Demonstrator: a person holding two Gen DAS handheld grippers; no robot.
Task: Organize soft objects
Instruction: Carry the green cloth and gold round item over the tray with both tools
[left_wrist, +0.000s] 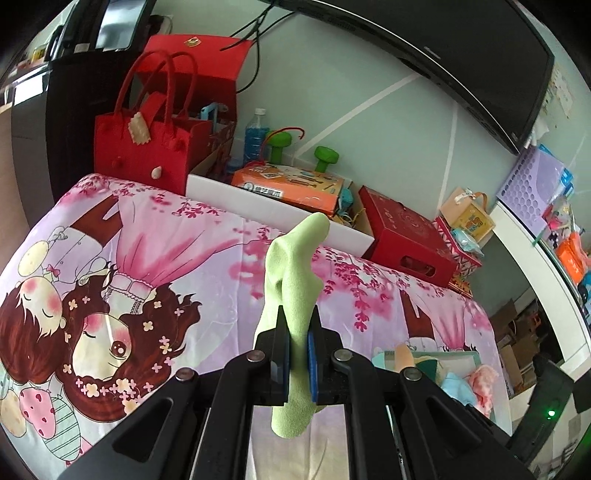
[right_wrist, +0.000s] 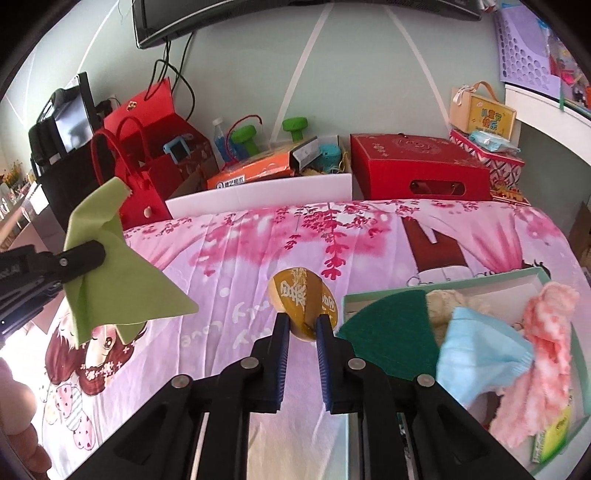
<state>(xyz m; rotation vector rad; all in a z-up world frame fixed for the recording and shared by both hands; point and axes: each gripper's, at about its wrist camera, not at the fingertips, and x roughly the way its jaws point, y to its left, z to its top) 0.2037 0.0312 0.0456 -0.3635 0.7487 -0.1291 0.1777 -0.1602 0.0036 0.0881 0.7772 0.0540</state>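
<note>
My left gripper (left_wrist: 298, 325) is shut on a light green cloth (left_wrist: 293, 280) and holds it up above the pink cartoon bedsheet (left_wrist: 166, 258). The same cloth (right_wrist: 110, 266) hangs from the left gripper (right_wrist: 86, 258) at the left of the right wrist view. My right gripper (right_wrist: 302, 323) is shut on a round yellow-brown soft object with white writing (right_wrist: 301, 299), just above the sheet. A shallow pale green box (right_wrist: 406, 290) at the right holds a dark green cloth (right_wrist: 391, 332), a blue face mask (right_wrist: 480, 358), a pink fluffy cloth (right_wrist: 546, 332) and a beige plush (right_wrist: 443, 302).
Beyond the bed's far edge stand a red felt handbag (left_wrist: 144, 147), a white box (right_wrist: 266, 195) with an orange carton (right_wrist: 255, 173), green dumbbells (right_wrist: 295, 127) and a red gift box (right_wrist: 417, 166). A TV (left_wrist: 461, 55) hangs on the wall.
</note>
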